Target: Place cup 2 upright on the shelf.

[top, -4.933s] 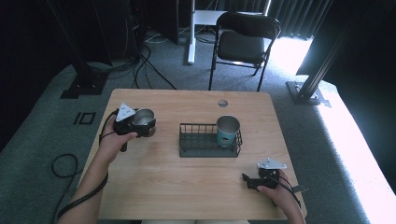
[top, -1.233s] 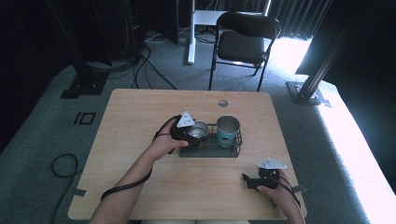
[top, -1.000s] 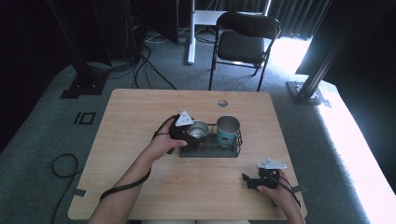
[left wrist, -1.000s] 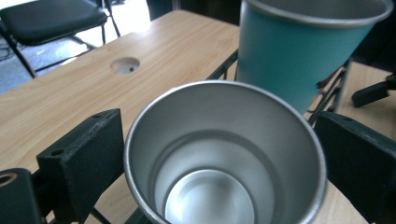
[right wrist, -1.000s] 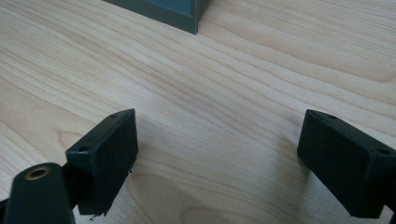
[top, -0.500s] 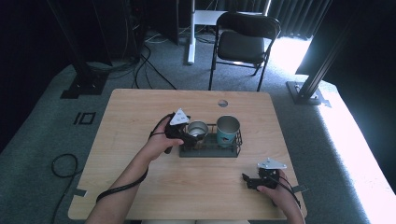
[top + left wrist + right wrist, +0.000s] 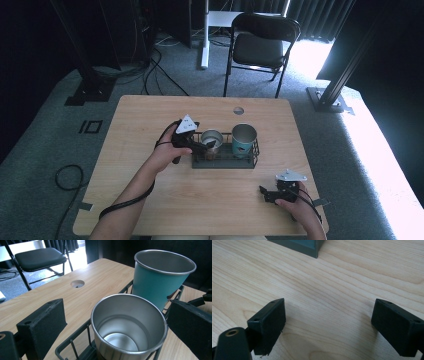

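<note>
Two cups stand upright in a dark wire rack [image 7: 225, 161] mid-table: a steel cup [image 7: 128, 326] at its left end, a teal cup [image 7: 160, 281] beside it. The left gripper [image 7: 209, 146] flanks the steel cup, jaws spread wide, gripping nothing. The right gripper [image 7: 264, 192] rests near the table's [image 7: 150, 115] front edge, equally wide and empty.
</note>
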